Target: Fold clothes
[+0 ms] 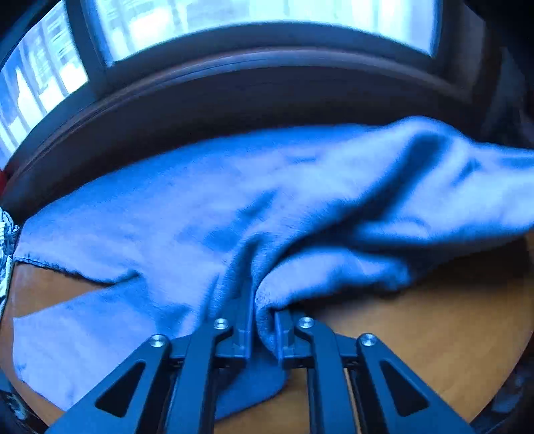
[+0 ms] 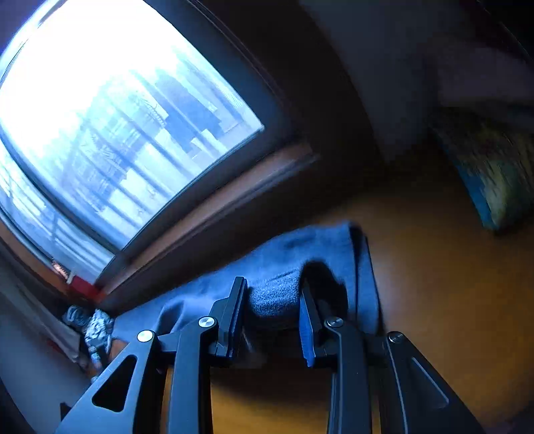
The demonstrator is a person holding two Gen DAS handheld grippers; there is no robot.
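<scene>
Both tools clamped on a blue cloth [image 1: 207, 213] over a wooden tabletop [image 1: 417, 334].

Left tool [image 1: 265, 320] pinched tight on a bunched fold at the cloth's near edge, fabric squeezed between nearly touching jaws and spilling out under them. Cloth spread wide across the tabletop toward the window [image 1: 260, 20], rumpled into ridges to the right, one hemmed edge lying flat at left. Right tool [image 2: 273, 310] gripping a thick roll of the same cloth [image 2: 300, 253], jaws held partly apart by the wad between them, pads pressed against it on both sides. Bare tabletop [image 2: 434, 283] to the right of that end. Patterned cushion [image 2: 494, 173] blurred at far right; crumpled grey-white fabric [image 2: 96, 327] by the wall at left.
</scene>
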